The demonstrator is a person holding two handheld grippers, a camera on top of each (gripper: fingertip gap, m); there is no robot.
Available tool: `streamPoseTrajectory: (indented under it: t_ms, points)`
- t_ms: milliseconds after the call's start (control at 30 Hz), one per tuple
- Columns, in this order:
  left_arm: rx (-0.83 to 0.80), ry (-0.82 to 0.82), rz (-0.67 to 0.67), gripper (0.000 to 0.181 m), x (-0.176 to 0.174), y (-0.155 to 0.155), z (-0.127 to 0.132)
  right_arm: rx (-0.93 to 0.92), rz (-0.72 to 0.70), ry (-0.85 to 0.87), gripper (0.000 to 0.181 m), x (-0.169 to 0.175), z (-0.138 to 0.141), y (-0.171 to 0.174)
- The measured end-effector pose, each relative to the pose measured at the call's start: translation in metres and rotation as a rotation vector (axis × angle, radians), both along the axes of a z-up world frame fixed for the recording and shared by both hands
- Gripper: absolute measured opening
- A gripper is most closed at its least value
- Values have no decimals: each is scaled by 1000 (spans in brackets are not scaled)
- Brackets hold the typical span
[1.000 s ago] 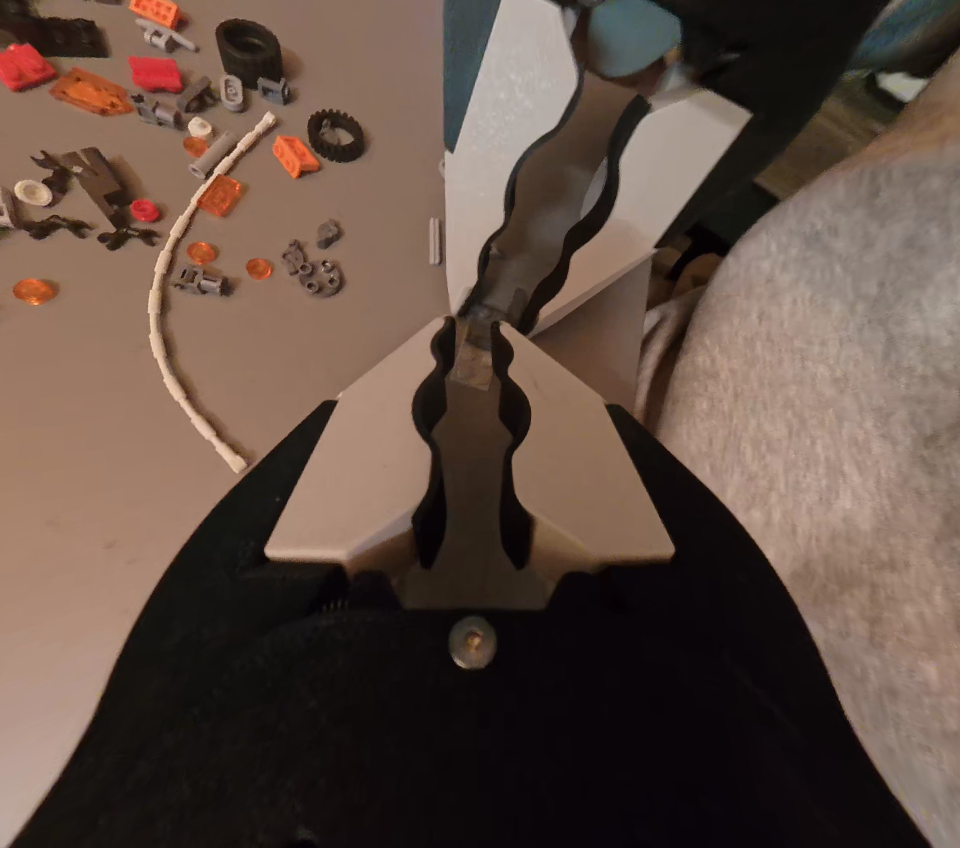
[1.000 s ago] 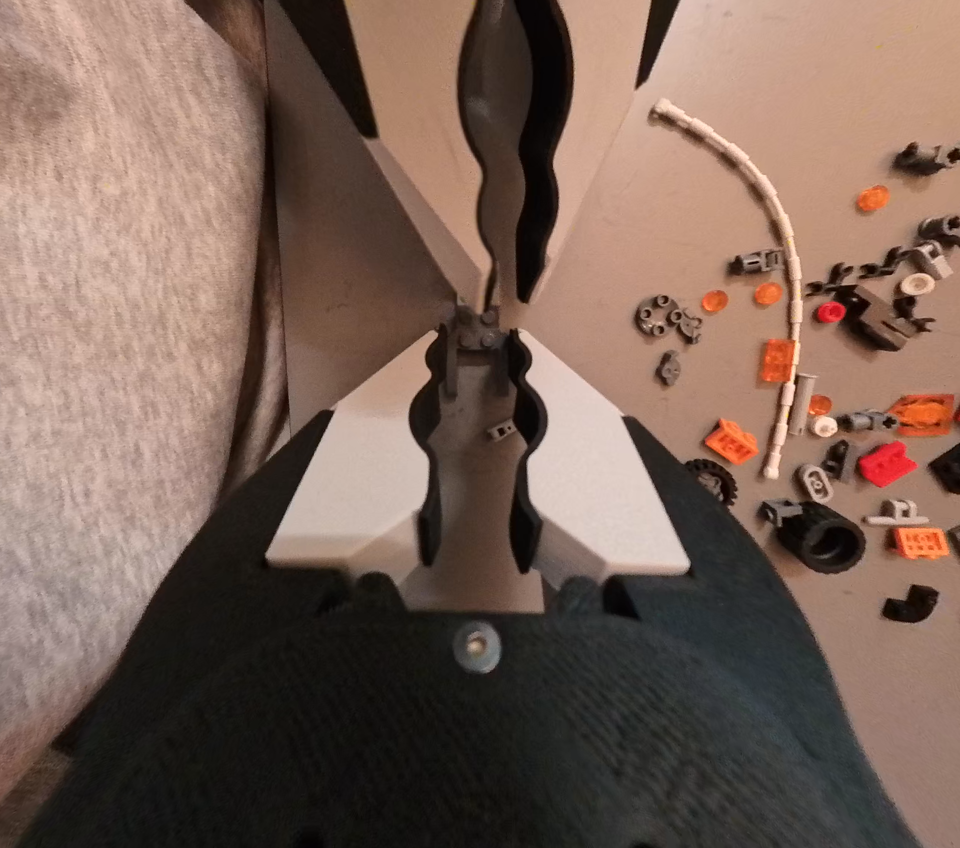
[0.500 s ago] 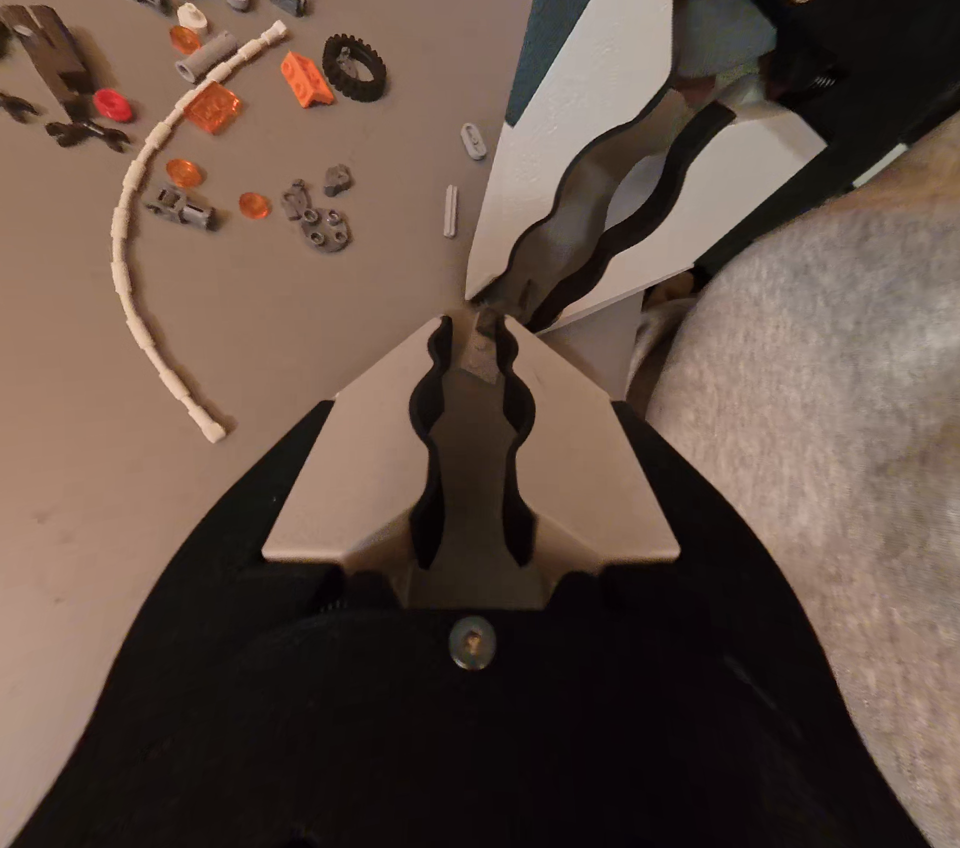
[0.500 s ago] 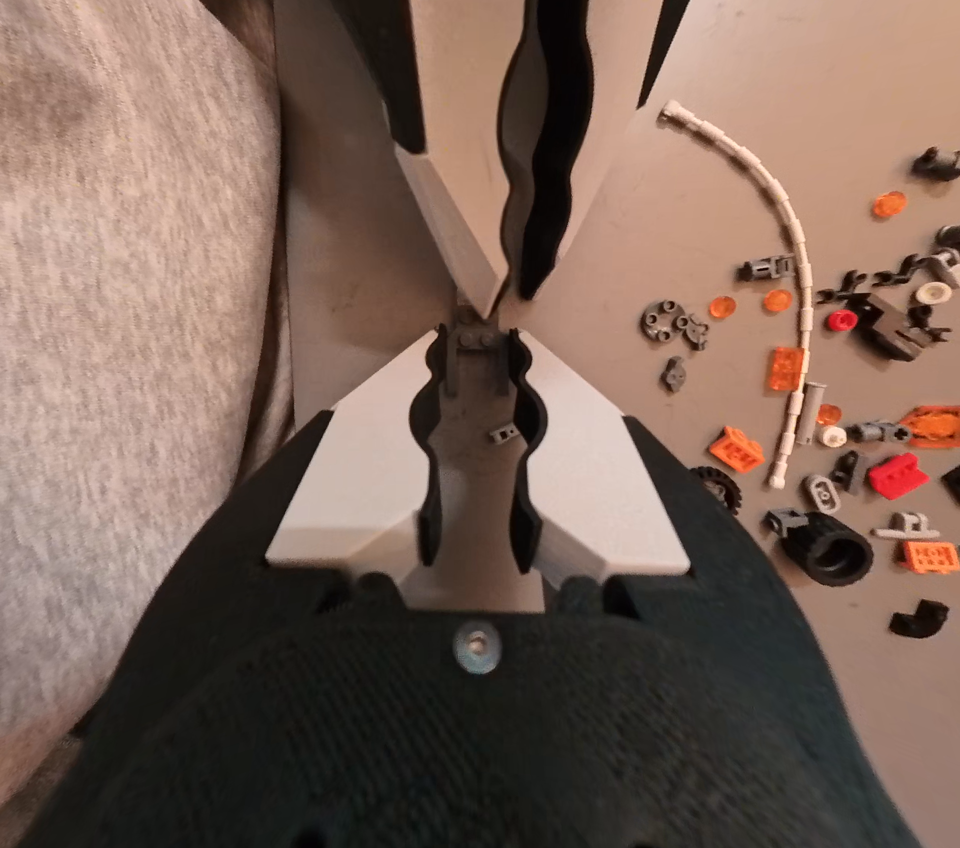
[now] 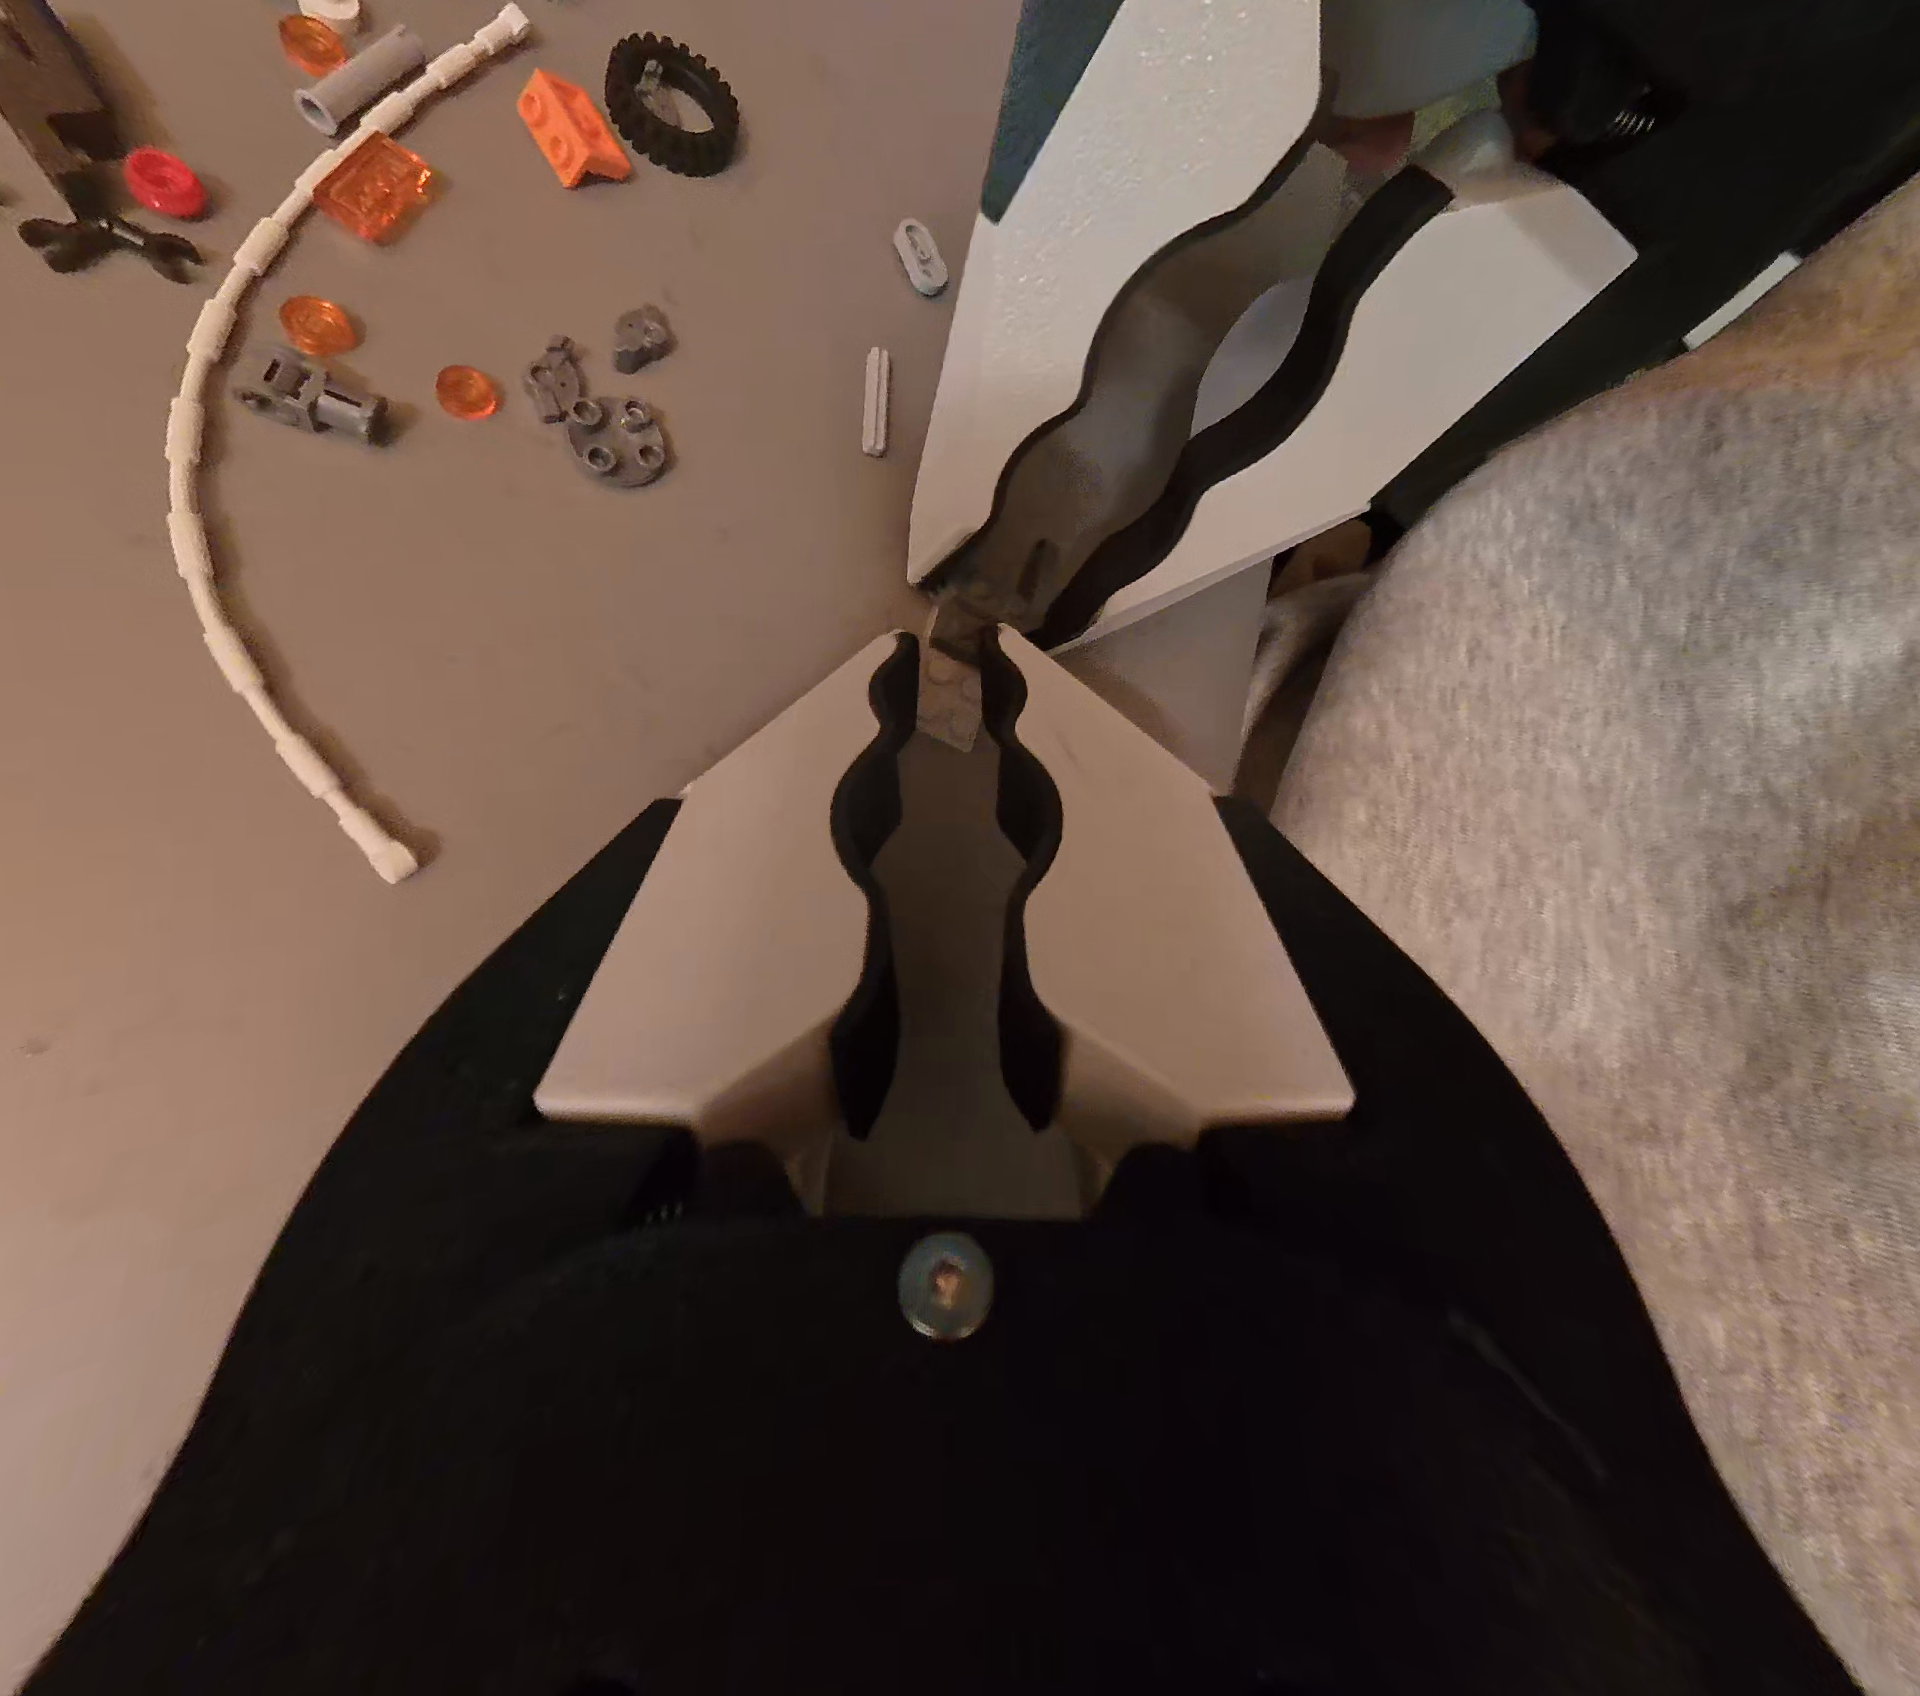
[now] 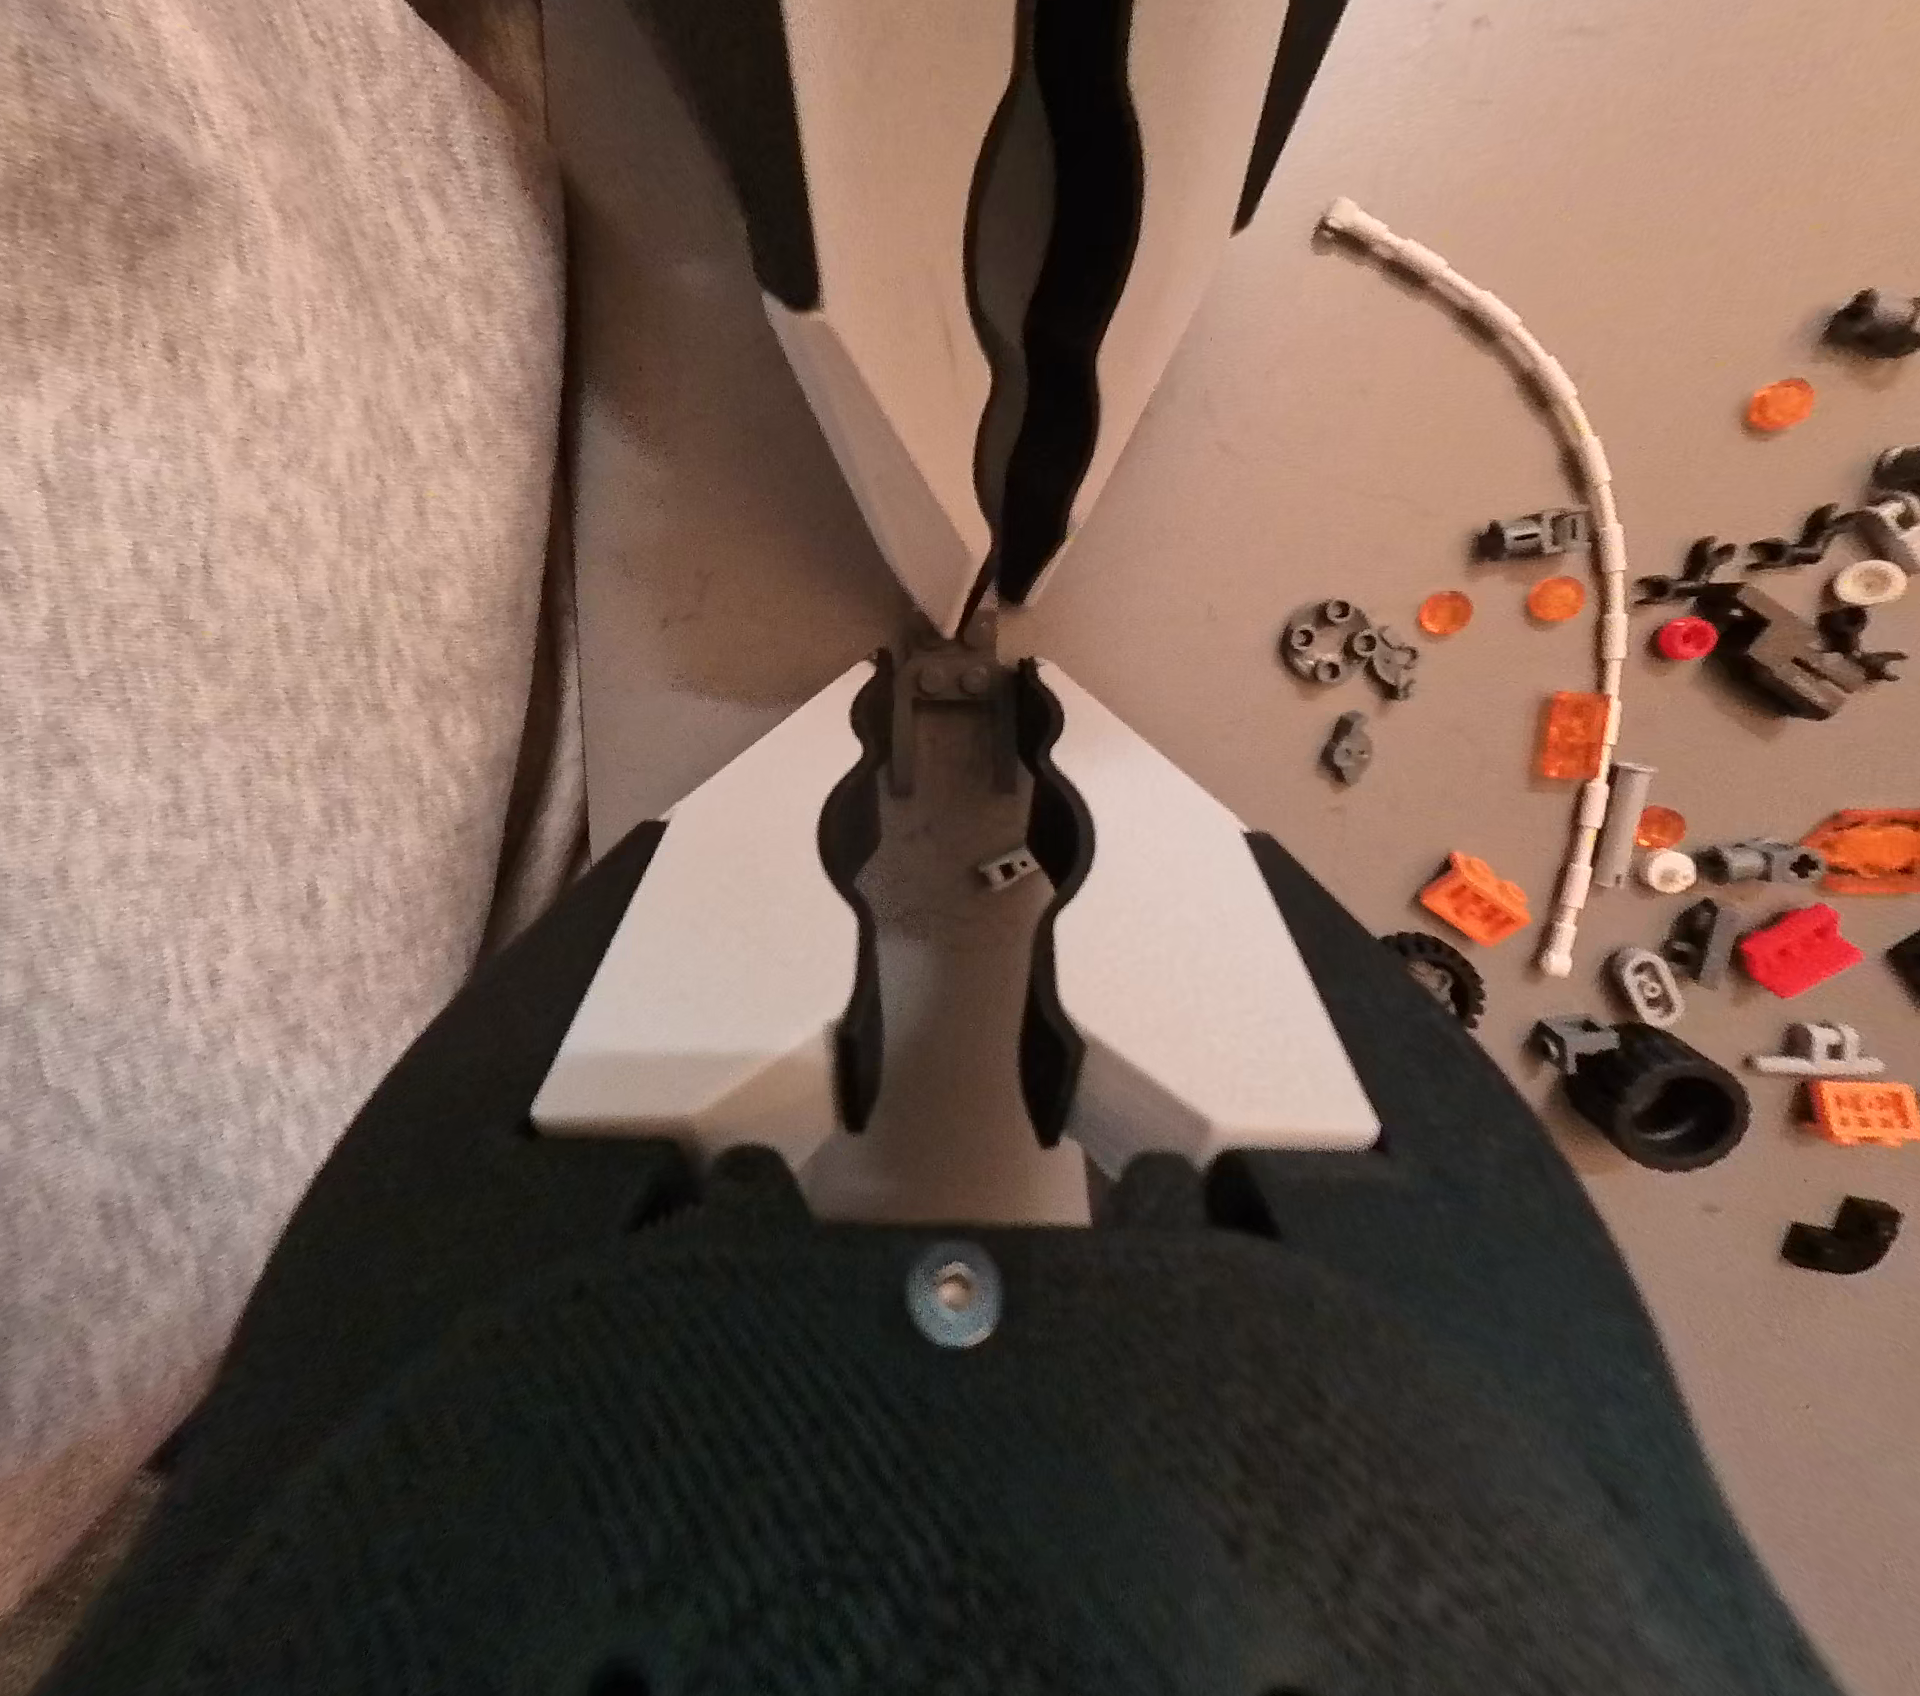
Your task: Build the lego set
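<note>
My left gripper (image 5: 951,659) is shut on a small light grey plate (image 5: 951,708) held at its tips. My right gripper (image 6: 951,672) is shut on a dark grey piece with two prongs (image 6: 943,684). The two grippers meet tip to tip above the brown table (image 5: 468,711), so the two pieces touch. In the left wrist view the right gripper (image 5: 982,592) comes in from the upper right. In the right wrist view the left gripper (image 6: 982,607) comes down from the top. How the pieces join is hidden by the fingertips.
Loose parts lie on the table: a white flexible hose (image 5: 208,399), a black tyre (image 5: 673,103), an orange brick (image 5: 566,129), a dark grey round plate (image 5: 618,446) and a thin grey bar (image 5: 876,401). A person's grey sleeve (image 5: 1610,815) is beside the grippers. The tips of both grippers are at nearly the same place. My right gripper's tips are some 4 cm from the thin grey bar (image 5: 876,401).
Both grippers stayed tip to tip and shut. In the left wrist view the right gripper swung toward the upper right and the table parts look nearer. The two held pieces are pressed closer.
</note>
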State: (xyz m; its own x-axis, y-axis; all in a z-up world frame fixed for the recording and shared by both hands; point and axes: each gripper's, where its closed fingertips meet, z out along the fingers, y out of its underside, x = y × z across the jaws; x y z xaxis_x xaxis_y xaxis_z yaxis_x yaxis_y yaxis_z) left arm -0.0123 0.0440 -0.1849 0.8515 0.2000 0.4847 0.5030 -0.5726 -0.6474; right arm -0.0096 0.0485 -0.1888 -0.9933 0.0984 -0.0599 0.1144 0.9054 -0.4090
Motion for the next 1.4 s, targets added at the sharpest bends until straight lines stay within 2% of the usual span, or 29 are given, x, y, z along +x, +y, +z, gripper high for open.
streamPoseTrajectory:
  t_ms: [200, 533, 867, 1067, 1400]
  points:
    - [-48, 105, 14, 14, -1, 3, -4, 6, 3, 15, 23, 1, 0, 1]
    - [-147, 134, 29, 16, 4, -2, -6, 30, 22, 40, 23, 4, -1, 2]
    - [-78, 130, 48, 16, 4, -2, -7, 28, 34, 45, 23, 4, -1, 2]
    - [-99, 170, 54, 16, 4, -3, -7, 5, 12, 64, 23, 4, -1, 1]
    - [-73, 141, 54, 15, 4, -2, -5, -66, -14, 111, 21, 5, 7, 0]
